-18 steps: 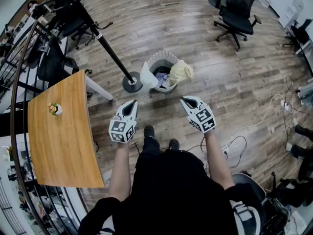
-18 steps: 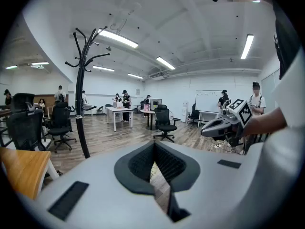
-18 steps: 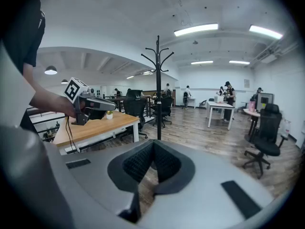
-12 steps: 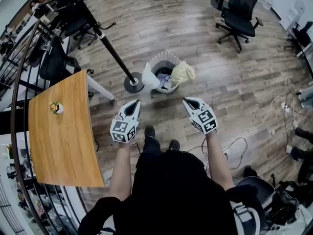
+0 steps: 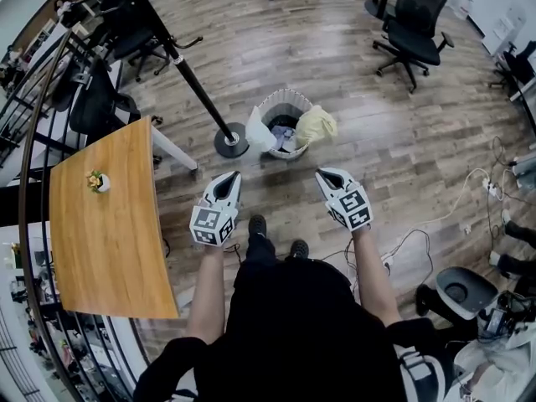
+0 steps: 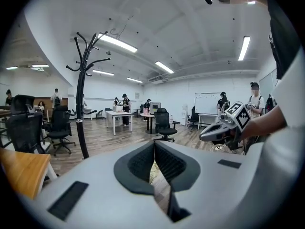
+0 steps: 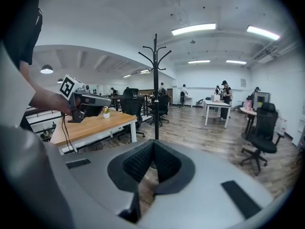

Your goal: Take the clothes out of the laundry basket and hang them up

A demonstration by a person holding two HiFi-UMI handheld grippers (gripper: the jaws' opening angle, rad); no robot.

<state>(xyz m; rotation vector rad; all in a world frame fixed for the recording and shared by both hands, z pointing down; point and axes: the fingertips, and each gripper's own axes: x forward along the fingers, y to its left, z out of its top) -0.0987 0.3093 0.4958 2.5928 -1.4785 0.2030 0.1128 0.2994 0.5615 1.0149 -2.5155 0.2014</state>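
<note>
Little has moved: both grippers hover where they were, in front of the person. The left gripper (image 5: 229,177) and right gripper (image 5: 324,173) are closed tight and empty. The basket (image 5: 280,100) stands on the floor beyond them, beside the coat rack (image 5: 189,72), with clothes (image 5: 316,126) draped over its rim.

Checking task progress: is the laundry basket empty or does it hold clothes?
Not empty. The laundry basket holds clothes inside, and a white garment and a yellow garment hang over its rim.
</note>
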